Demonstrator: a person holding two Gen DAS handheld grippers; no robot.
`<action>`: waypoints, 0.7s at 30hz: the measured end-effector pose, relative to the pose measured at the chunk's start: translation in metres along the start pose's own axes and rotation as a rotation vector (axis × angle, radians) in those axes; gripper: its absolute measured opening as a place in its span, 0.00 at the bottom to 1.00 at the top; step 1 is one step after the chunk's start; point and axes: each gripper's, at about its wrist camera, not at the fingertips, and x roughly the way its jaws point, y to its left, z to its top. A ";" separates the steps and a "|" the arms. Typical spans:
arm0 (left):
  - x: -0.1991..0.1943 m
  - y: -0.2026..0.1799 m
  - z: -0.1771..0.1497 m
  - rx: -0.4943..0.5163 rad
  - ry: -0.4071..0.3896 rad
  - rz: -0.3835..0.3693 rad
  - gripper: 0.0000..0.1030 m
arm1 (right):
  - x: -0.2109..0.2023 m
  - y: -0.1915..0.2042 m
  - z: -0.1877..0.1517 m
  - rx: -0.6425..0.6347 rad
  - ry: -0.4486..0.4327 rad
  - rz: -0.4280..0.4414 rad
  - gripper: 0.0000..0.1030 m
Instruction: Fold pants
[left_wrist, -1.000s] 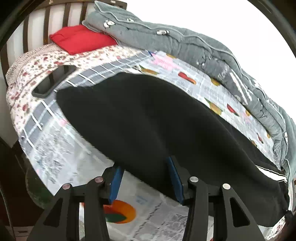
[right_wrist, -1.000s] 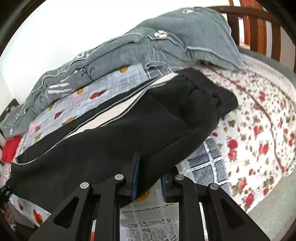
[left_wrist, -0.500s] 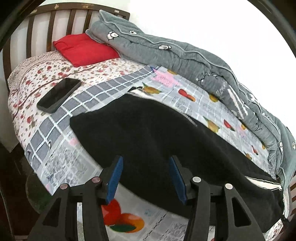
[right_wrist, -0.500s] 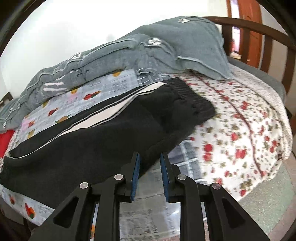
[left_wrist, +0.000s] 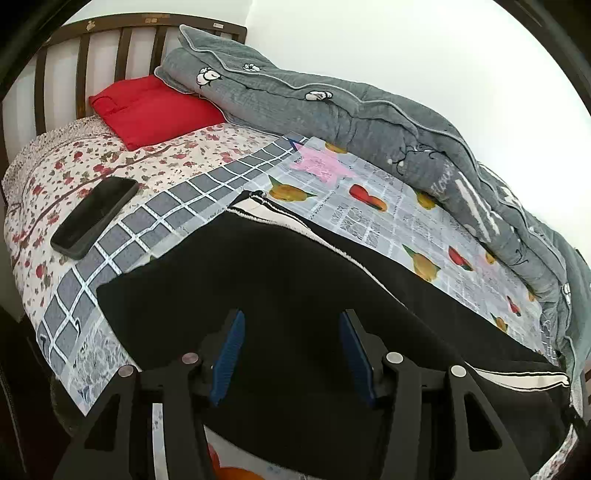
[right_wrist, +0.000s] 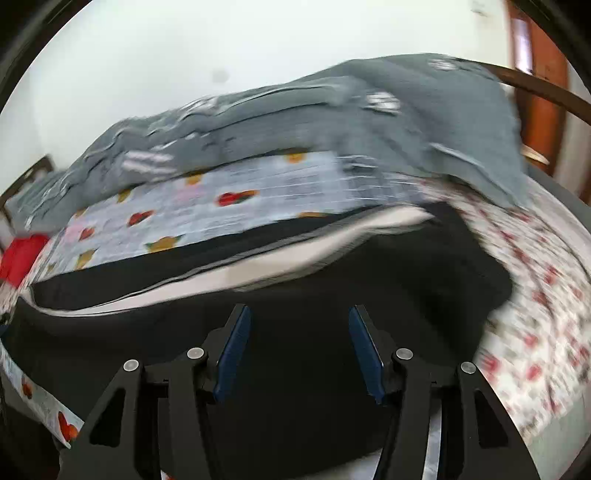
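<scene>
- The black pants (left_wrist: 280, 295) lie lengthwise along the near side of the bed, on the fruit-print sheet (left_wrist: 369, 206). One leg looks laid over the other, with a white side stripe (right_wrist: 258, 258) showing along the far edge.
- I judge the first fold, leg onto leg, to be done. The pants are still full length from cuff end to waist end, so the folds across the length are left.
- My left gripper (left_wrist: 291, 354) hangs over the cuff half of the pants. Its blue pads (left_wrist: 229, 354) stand moderately apart with only black cloth seen behind them; nothing is pinched. The jaws have just been opening a little further.
- My right gripper (right_wrist: 301, 350) is over the waist half, where the waistband (right_wrist: 480, 273) bunches toward the floral bedspread (right_wrist: 546, 295). Its jaws have just been opening, from nearly closed to about half wide, and no cloth is between the pads. This view is smeared by motion, so I cannot tell fine creases there.
- Both grippers are therefore empty; whether the fingertips brush the cloth I cannot tell.
- Further out, a grey quilt (left_wrist: 369, 110) is heaped along the far side of the bed by the wall.
- A red pillow (left_wrist: 155, 107) sits by the wooden headboard (left_wrist: 122, 48).
- A dark phone (left_wrist: 94, 218) lies on the bedspread, near the cuff end but apart from it.
</scene>
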 end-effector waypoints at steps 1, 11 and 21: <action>0.002 0.000 0.002 0.002 0.000 0.005 0.50 | 0.008 0.010 0.004 -0.020 0.008 0.015 0.53; 0.023 0.010 0.025 -0.017 0.014 0.036 0.50 | 0.067 0.103 0.036 -0.195 0.059 0.143 0.53; 0.057 0.018 0.063 -0.028 0.005 0.052 0.50 | 0.111 0.143 0.044 -0.276 0.145 0.169 0.54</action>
